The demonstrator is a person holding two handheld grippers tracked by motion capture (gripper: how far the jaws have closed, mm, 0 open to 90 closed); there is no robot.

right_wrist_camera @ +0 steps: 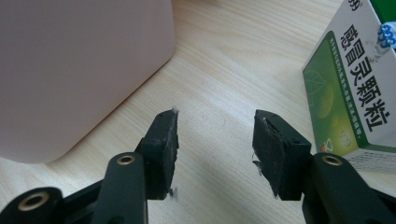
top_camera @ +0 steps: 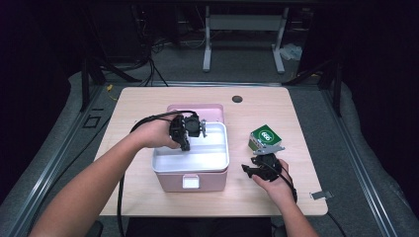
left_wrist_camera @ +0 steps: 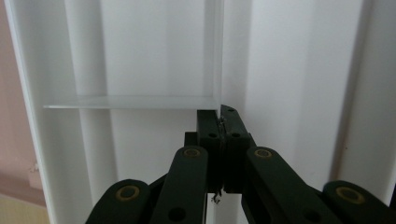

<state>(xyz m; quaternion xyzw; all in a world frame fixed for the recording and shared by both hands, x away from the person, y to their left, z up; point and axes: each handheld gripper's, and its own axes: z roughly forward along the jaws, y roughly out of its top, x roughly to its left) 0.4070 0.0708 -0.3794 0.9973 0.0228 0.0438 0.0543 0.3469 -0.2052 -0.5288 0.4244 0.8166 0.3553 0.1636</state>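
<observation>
The white tray [top_camera: 195,157] sits in the top of the pink box [top_camera: 192,180] near the middle of the pale wooden table [top_camera: 148,197], and the left gripper [top_camera: 187,132] is down over its far part, the jaws pinched together on the thin upright divider wall of the tray. The left gripper view makes that grip plain: the two black pads meet on the edge of the divider [left_wrist_camera: 218,70], with a flat cross-partition [left_wrist_camera: 130,102] running off to one side and a strip of pink at the picture's edge. From the high view the hand and gripper body cover that spot, so the pinch itself cannot be made out there. The right gripper [top_camera: 257,168] rests low on the table to the right of the box, its jaws standing apart with nothing between them; its own view shows bare wood grain between the pads, the rounded pink wall [right_wrist_camera: 79,70] on one side and a green-and-white medicine carton [right_wrist_camera: 355,88] on the other, cut off by the frame. In the high view the same carton [top_camera: 265,137] lies just beyond that gripper. Around the table the room is dark, with grey floor, cables and a white stand's legs [top_camera: 244,44] behind. A small dark round spot [top_camera: 237,98] marks the far tabletop.
</observation>
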